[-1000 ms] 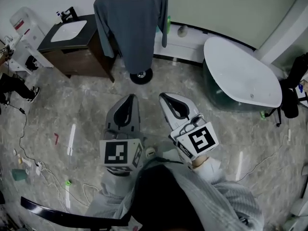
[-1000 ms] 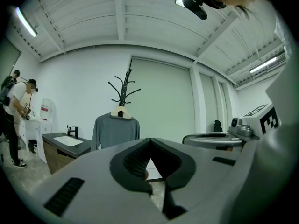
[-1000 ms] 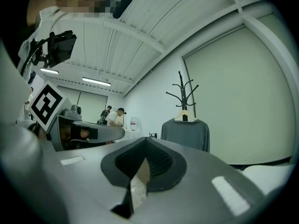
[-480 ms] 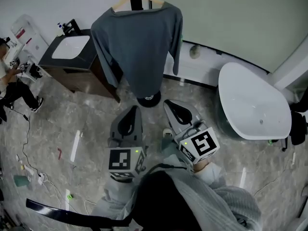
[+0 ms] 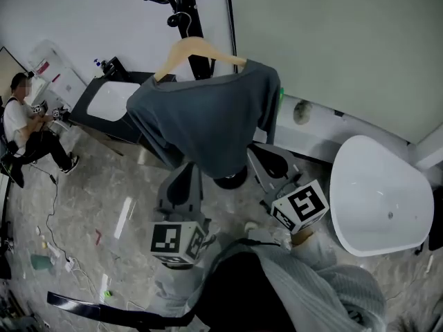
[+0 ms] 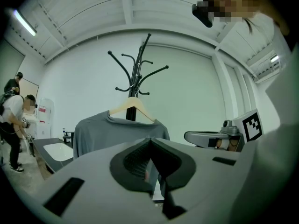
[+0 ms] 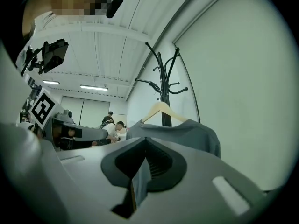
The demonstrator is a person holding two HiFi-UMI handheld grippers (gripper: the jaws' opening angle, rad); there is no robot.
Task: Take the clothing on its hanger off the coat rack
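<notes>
A grey long-sleeved shirt (image 5: 208,120) hangs on a wooden hanger (image 5: 197,47) hooked over a black coat rack (image 5: 188,2). Both grippers point at it from below and are shut with nothing between their jaws. My left gripper (image 5: 188,173) has its tip just under the shirt's lower hem. My right gripper (image 5: 266,159) sits beside the hem on the right, partly behind the cloth. In the left gripper view the shirt (image 6: 105,132) and hanger (image 6: 133,107) stand ahead of the left gripper (image 6: 150,142). The right gripper view shows the shirt (image 7: 187,132) beyond the right gripper (image 7: 145,142).
A dark vanity with a white basin (image 5: 111,102) stands left of the rack. A white bathtub (image 5: 381,199) is at the right. The rack's round base (image 5: 232,180) rests on the marble floor. A person (image 5: 28,126) sits at far left, with cables (image 5: 48,234) on the floor.
The rack and shirt have come much closer and lower in view, and the rack's hooks now show. Both grippers have risen towards the shirt's hem and stay shut.
</notes>
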